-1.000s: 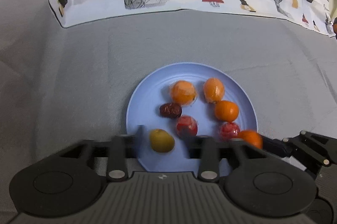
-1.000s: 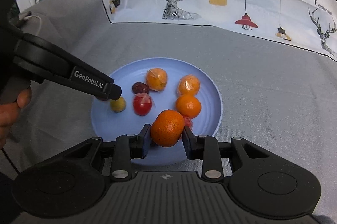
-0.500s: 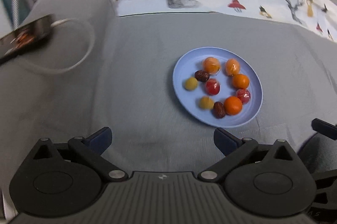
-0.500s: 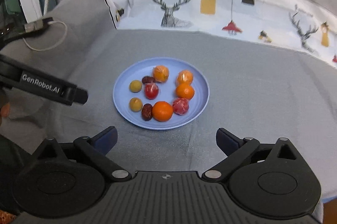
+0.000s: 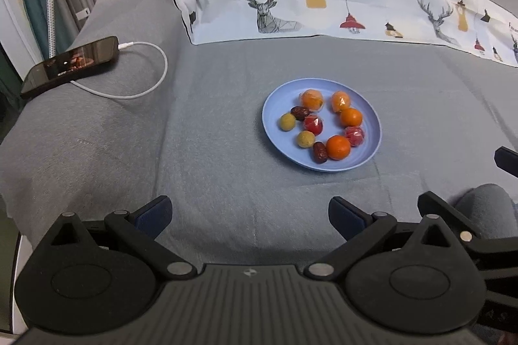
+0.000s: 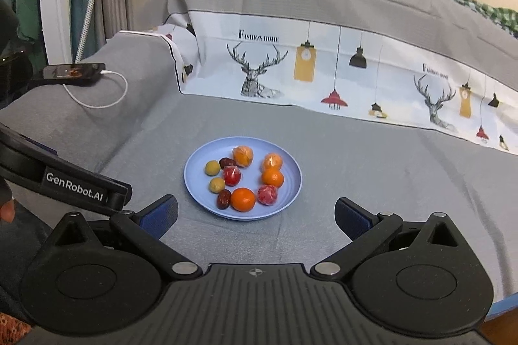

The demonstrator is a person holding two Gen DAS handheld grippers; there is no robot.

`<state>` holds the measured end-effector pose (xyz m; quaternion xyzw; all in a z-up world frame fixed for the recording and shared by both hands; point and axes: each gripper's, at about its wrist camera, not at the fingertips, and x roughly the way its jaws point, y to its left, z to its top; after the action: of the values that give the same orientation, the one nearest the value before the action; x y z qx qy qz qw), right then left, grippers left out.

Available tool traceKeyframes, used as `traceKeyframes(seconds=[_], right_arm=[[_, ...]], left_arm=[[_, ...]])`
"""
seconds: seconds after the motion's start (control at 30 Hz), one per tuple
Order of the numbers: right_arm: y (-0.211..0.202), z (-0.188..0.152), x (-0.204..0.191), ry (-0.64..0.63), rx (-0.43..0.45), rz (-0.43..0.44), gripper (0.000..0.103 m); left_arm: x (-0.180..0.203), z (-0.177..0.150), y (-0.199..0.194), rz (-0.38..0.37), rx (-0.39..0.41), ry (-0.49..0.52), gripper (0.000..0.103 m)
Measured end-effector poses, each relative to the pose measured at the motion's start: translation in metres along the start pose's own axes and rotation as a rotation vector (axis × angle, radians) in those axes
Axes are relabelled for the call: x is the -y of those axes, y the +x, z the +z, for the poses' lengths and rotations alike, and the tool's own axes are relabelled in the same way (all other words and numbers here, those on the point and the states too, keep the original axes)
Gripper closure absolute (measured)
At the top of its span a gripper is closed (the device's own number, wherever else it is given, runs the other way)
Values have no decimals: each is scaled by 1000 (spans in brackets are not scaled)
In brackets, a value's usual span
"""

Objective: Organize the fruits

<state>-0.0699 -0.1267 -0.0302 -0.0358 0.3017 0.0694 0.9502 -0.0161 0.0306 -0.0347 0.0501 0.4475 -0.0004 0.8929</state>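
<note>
Fruits [image 6: 242, 179] on blue plate [image 6: 291, 186], left gripper [image 5: 249, 215] and right gripper [image 6: 255, 212] wide, empty, right edge cut off.

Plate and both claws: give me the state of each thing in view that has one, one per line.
Blue plate: flat on the grey cover, loaded with ten pieces of fruit.
Bare orange: on the plate's near side, free of any claw.
Left claw: open, empty, short of the plate.
Right claw: open, empty, short of the plate.
Phone: screen lit, white cable plugged in.
</note>
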Motion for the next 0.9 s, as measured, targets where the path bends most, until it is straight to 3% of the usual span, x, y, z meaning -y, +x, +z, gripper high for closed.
traceKeyframes(seconds=[0.33,0.9], right_arm=[[-26,-4,-7,-37,41,-20,1],[-33,-5,-14,-55,60,-31,1]], left_arm=[[4,-10,-20,5,31,6,0],[2,-11,-25,6,38,10,0]])
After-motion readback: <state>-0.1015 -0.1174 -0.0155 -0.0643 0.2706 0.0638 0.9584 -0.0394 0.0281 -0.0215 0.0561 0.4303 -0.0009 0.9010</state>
